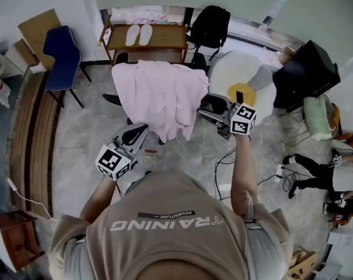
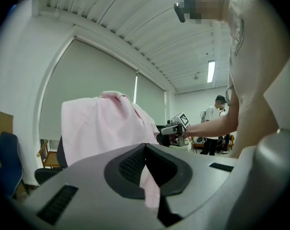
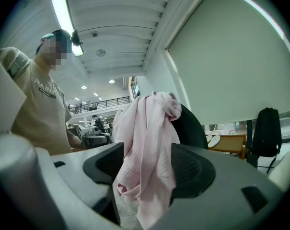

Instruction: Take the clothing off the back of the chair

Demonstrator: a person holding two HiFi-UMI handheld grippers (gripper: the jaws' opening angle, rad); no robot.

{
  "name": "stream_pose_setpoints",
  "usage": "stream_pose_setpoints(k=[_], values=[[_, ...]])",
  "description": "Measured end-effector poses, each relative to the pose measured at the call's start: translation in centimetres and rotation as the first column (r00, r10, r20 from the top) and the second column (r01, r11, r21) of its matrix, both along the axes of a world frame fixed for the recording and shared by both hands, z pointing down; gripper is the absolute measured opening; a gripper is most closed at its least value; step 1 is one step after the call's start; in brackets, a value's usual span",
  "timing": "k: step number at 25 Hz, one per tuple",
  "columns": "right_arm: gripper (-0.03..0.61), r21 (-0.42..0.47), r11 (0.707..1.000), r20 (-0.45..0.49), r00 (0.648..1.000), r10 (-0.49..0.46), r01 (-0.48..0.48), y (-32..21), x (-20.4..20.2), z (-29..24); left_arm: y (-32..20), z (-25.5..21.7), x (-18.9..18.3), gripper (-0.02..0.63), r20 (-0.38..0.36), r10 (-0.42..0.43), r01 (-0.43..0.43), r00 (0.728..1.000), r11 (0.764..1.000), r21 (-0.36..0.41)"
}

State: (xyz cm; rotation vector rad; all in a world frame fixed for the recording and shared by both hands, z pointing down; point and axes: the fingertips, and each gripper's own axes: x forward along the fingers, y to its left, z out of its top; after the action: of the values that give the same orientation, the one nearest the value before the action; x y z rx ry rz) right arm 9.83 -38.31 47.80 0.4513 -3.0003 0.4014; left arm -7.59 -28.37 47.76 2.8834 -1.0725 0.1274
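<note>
A pale pink garment [image 1: 158, 95] hangs over the back of a black office chair [image 1: 113, 99] in the middle of the head view. My left gripper [image 1: 142, 128] is at the garment's lower left hem. In the left gripper view its jaws [image 2: 145, 150] meet at the tips, with pink cloth [image 2: 150, 188] pinched between them. My right gripper [image 1: 204, 111] is at the garment's right edge. In the right gripper view it [image 3: 147, 166] stands open, and a bunched fold of the cloth [image 3: 147, 143] hangs in the gap. The chair back [image 3: 190, 128] shows behind the cloth.
A blue chair [image 1: 62, 54] stands at the back left. Behind the office chair are a wooden shelf with slippers [image 1: 147, 37] and a black backpack [image 1: 211, 25]. An egg-shaped cushion [image 1: 243, 77] lies to the right. Cables [image 1: 229, 156] trail on the floor.
</note>
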Motion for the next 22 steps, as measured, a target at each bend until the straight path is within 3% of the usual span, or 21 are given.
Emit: stream_pose_setpoints(k=[13, 19, 22], values=[[0.296, 0.009, 0.981, 0.066, 0.979, -0.192, 0.192, 1.5, -9.2, -1.9, 1.5, 1.2, -3.4, 0.009, -0.013, -0.076, 0.075, 0.997, 0.997, -0.027], [0.296, 0.067, 0.992, 0.037, 0.993, -0.112, 0.110, 0.6, -11.6, -2.3, 1.9, 1.2, -3.5, 0.009, -0.029, -0.070, 0.069, 0.997, 0.997, -0.034], [0.296, 0.064, 0.991, 0.034, 0.992, -0.119, 0.116, 0.7, -11.5, -2.2, 2.0, 1.2, -3.5, 0.009, -0.032, -0.066, 0.065, 0.997, 0.997, -0.035]])
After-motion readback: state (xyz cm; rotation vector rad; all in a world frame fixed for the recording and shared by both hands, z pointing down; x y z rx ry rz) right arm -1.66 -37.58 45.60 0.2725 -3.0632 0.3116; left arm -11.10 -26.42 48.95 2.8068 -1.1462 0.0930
